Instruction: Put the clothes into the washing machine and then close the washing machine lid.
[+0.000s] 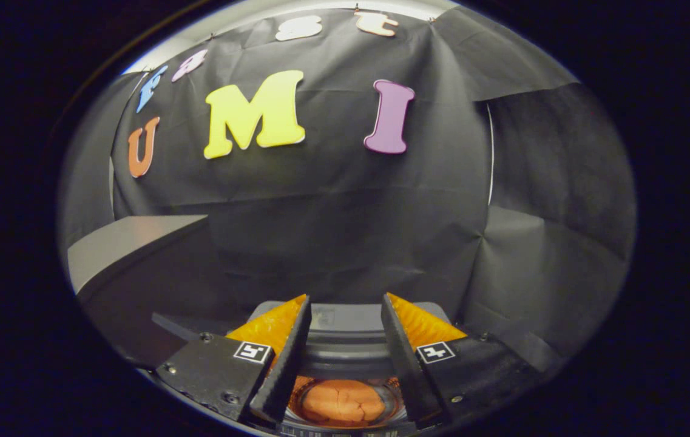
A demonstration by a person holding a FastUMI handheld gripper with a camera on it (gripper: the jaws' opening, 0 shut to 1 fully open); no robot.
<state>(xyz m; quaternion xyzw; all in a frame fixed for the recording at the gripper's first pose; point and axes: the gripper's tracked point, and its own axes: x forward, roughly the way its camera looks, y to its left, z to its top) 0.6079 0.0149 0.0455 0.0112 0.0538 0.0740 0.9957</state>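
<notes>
A small grey washing machine sits directly below and ahead of my gripper. The fingers stand open and apart with nothing between them. Low between the fingers I look into the machine's round dark drum. An orange piece of clothing lies bunched up inside it. A glossy ring surrounds the cloth; I cannot tell whether that is a clear lid over it or the bare drum rim. The fingers hide both sides of the machine.
A grey ledge or tabletop runs along the left, beside the machine. The black cloth wall hangs close behind the machine and wraps around to the right.
</notes>
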